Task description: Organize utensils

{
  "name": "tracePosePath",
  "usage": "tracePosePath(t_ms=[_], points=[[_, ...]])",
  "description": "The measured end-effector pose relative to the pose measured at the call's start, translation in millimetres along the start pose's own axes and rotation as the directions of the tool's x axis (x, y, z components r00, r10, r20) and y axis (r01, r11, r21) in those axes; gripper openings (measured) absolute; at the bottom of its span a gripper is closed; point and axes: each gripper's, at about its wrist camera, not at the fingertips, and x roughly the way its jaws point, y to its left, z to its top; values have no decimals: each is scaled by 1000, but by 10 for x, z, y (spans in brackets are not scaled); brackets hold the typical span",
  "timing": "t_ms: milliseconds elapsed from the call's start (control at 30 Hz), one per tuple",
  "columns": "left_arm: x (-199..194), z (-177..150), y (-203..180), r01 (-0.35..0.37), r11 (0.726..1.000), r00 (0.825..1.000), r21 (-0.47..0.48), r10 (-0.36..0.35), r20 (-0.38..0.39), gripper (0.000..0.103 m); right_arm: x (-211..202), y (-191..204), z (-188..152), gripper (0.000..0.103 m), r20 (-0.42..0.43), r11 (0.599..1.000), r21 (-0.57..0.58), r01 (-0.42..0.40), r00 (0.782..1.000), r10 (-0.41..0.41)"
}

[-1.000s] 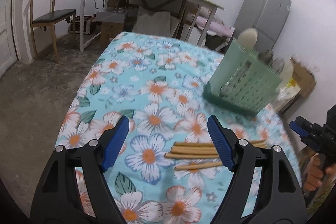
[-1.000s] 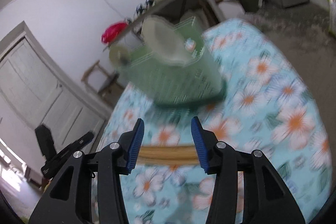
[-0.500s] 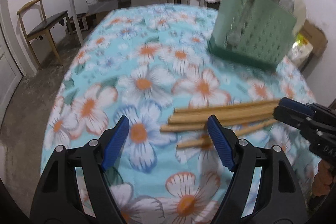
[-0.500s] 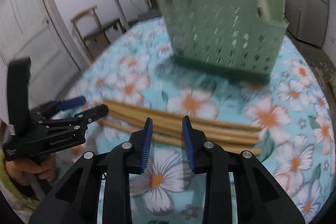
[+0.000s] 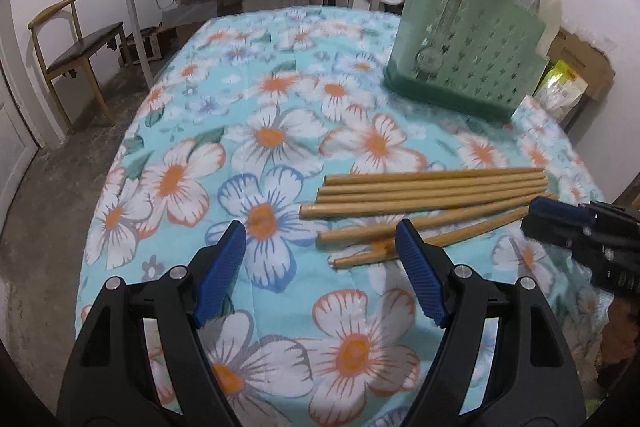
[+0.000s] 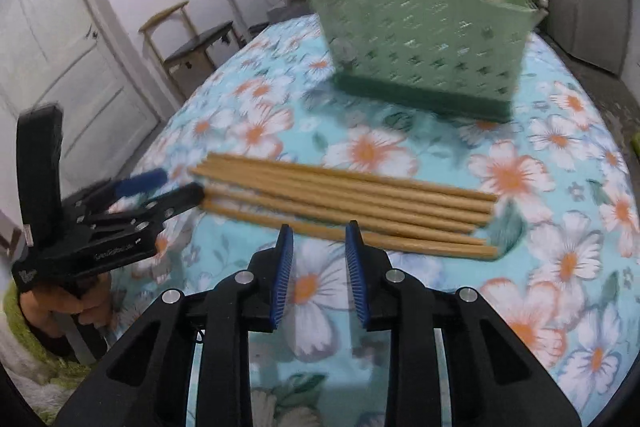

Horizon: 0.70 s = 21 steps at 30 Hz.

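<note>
No writing was readable; the left tongs [image 5: 320, 259] stood spread wide and the right tongs [image 6: 319, 259] narrowly spread, both empty, beside the chopsticks [image 5: 432, 195].

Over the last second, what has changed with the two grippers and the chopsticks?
Both grippers closed in on the chopsticks. The right gripper narrowed its jaws and now sits at the bundle's near edge, still open, gripping nothing. The left gripper dropped toward the bundle's end, jaws wide as before. The chopsticks stayed flat on the floral cloth, and the green basket stayed upright behind them.
</note>
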Motion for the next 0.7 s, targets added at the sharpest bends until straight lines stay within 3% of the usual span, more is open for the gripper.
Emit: tracePosePath(t_ms=[100,267,433,533,700], points=[[-101,33,-35,23,1000,998,17,-24,50,73,-133,-169,73,27,60,998,63,-3,998,0],[-176,120,-243,77,993,992,91,-86,97,72,-181,-387,123,27,79,989,147,-16,997,4],[-163,97,-570,160,964,982,214,-178,66,54,-174,-569,63,27,61,976,216,-5,998,-8],[-97,9,-831,183,925,979,334,-201,22,42,-170,-682,23,27,49,968,251,1,999,-13],[80,-176,-1220,109,825,993,554,-115,-25,27,-176,-796,-5,27,42,960,279,3,999,-15]])
